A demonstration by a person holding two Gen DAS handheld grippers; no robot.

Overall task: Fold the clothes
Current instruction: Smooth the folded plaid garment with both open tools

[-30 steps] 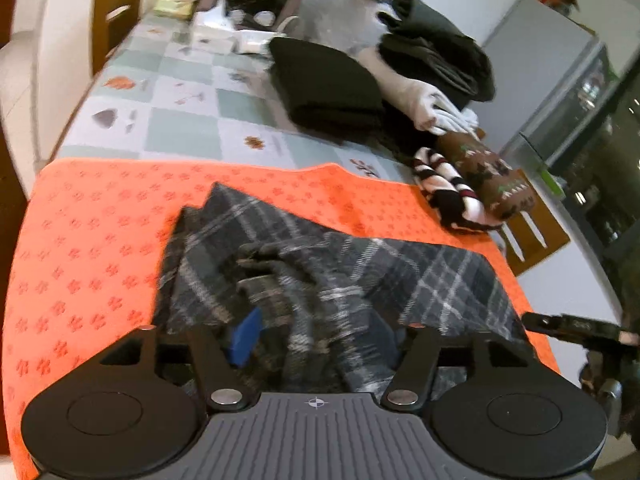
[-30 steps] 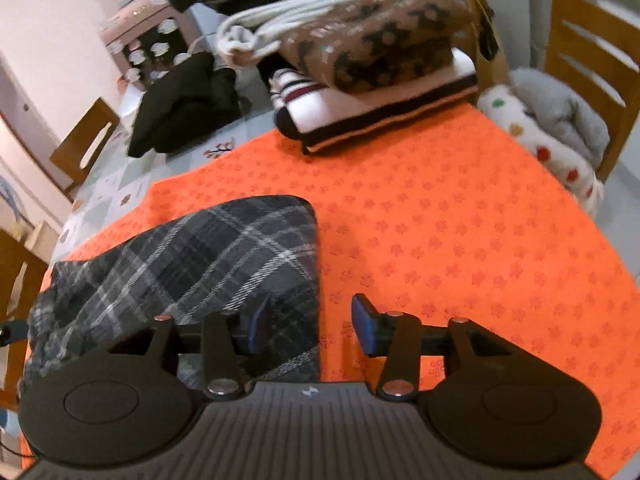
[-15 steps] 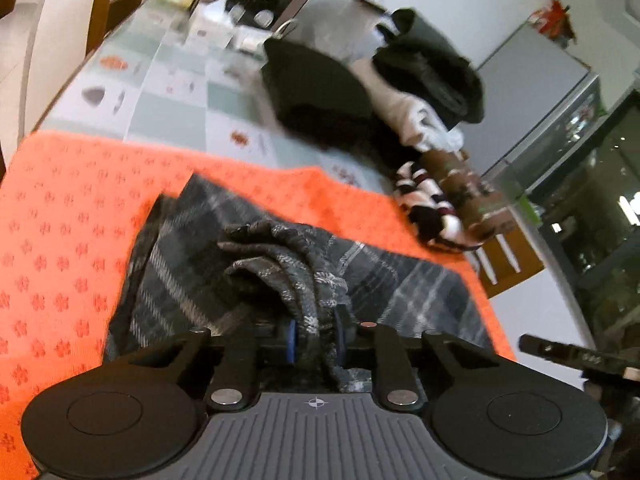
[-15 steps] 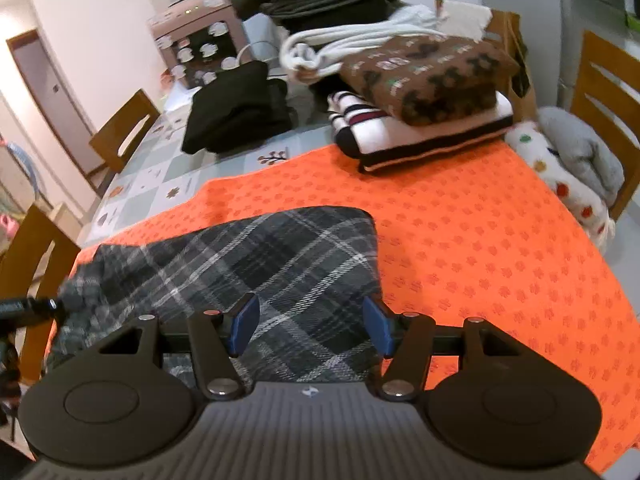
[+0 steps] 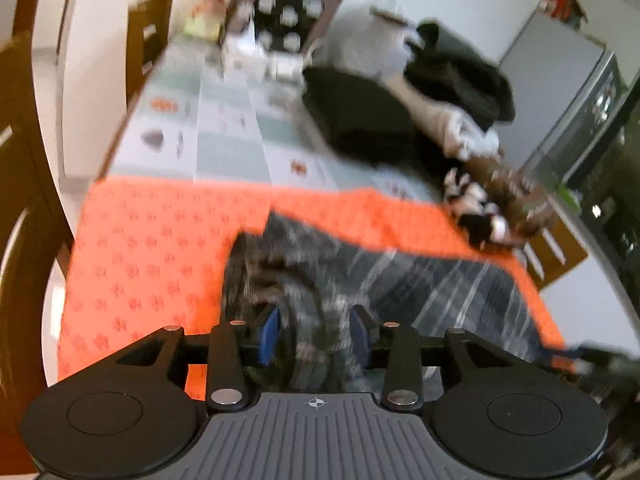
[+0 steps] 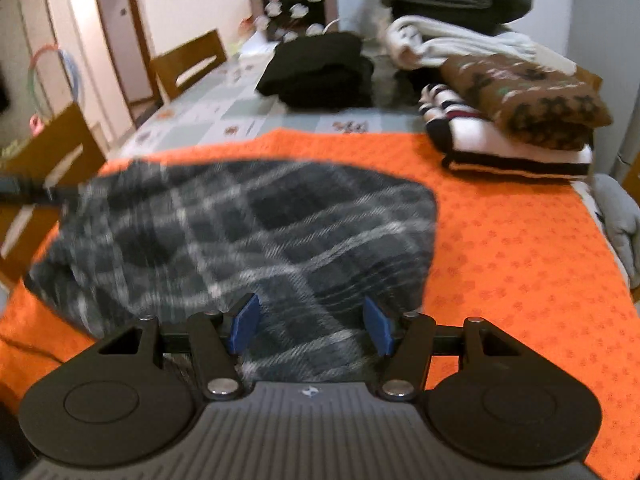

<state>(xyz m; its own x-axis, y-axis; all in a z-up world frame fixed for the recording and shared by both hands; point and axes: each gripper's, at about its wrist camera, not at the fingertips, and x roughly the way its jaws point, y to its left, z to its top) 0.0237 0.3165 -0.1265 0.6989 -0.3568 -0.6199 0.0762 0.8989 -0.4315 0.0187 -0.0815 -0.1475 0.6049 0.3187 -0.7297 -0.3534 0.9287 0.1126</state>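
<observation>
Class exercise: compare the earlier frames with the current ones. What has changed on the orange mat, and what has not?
The left gripper pinched the plaid garment's bunched fold half a second ago; its jaws are now opening, fabric between them. The right gripper slid from the garment's edge over its middle. The folded stacks stayed put.

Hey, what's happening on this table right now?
A person with a claw in each hand is folding a grey plaid garment on an orange mat. The left claw is opening, with a bunched fold of the plaid cloth between its jaws. The right claw is open over the garment's near edge. Folded clothes are stacked behind.
</observation>
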